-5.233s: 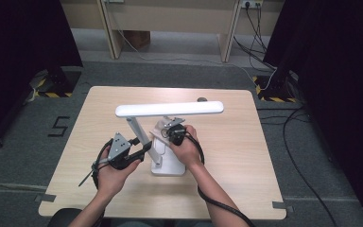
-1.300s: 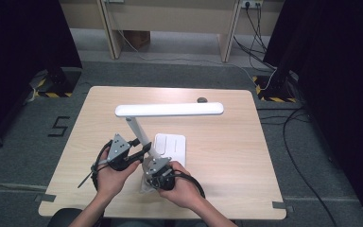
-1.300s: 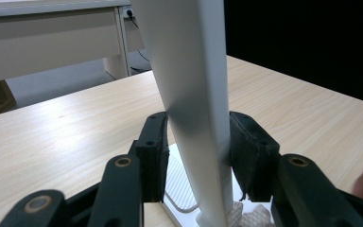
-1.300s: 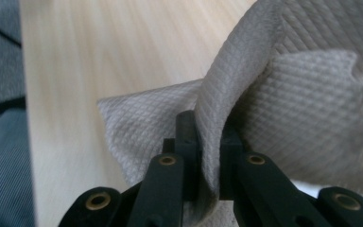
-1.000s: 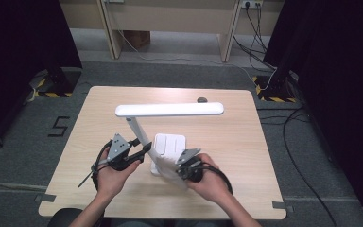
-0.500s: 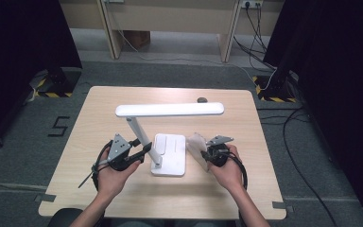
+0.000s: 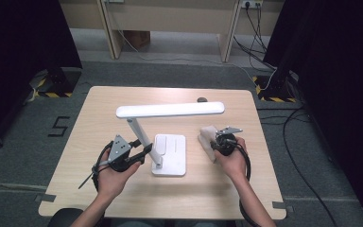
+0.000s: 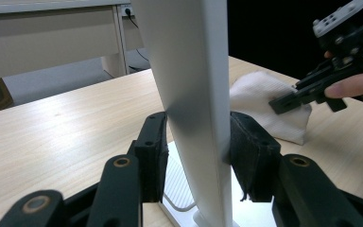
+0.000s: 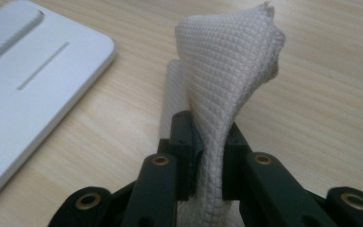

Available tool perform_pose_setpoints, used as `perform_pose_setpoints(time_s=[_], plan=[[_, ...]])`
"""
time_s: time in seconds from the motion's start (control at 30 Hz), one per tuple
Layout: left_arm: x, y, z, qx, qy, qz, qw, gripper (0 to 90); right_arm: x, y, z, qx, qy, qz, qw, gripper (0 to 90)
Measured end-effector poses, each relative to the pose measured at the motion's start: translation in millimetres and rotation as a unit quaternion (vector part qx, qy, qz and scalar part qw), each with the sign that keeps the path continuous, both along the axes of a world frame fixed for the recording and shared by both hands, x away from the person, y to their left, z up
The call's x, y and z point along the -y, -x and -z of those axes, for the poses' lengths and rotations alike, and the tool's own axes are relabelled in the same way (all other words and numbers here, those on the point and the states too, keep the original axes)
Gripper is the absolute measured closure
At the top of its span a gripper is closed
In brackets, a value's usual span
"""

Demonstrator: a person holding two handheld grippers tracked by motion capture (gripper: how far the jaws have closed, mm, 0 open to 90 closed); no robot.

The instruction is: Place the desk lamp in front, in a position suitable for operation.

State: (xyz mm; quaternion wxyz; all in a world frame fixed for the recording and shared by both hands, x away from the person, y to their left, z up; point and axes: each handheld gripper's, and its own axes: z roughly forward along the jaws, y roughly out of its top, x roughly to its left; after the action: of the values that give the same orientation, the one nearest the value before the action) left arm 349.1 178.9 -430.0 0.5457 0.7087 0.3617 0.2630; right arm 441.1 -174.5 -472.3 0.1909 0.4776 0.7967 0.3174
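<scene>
Right gripper view: waffle-weave cloth (image 9: 227, 71) (soft, peaked) pinched.

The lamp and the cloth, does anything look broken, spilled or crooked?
Nothing stands out. The lamp stands upright on its flat base, with the left gripper clamped on its stem. The cloth is only bunched up because the right gripper pinches it beside the base. No spill or damage shows.

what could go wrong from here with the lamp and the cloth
The left claw clamps the lamp's slanted stem; a twist or pull there could tip the lamp off its base. The right claw pinches only a fold of the white cloth, so it might slip free if dragged.
</scene>
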Motion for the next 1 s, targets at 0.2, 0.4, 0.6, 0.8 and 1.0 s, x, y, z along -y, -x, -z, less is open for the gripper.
perform_pose_setpoints(time_s=[0.2,0.4,0.6,0.8,1.0], plan=[[-0.4,-0.3,0.4,-0.001,-0.002,0.002,1.0,58.1,1.5,-4.9,11.0,-0.006,0.009,0.005,0.9999,70.7],[-0.2,0.1,0.4,0.0,0.0,0.001,1.0,58.1,7.4,-4.5,4.4,0.003,0.011,0.017,0.9998,56.9],[-0.6,0.9,0.4,0.001,-0.003,0.001,1.0,58.1,15.6,2.1,-12.1,0.04,0.028,0.048,0.9976,51.8],[-2.6,2.5,1.7,0.005,0.001,0.006,1.0,58.1,16.3,8.1,-5.3,0.024,0.03,0.019,0.9991,58.1],[-4.0,1.7,-0.5,0.011,0.002,0.009,0.9999,57.4,19.0,7.5,0.0,0.022,0.013,0.021,0.9995,61.1]])
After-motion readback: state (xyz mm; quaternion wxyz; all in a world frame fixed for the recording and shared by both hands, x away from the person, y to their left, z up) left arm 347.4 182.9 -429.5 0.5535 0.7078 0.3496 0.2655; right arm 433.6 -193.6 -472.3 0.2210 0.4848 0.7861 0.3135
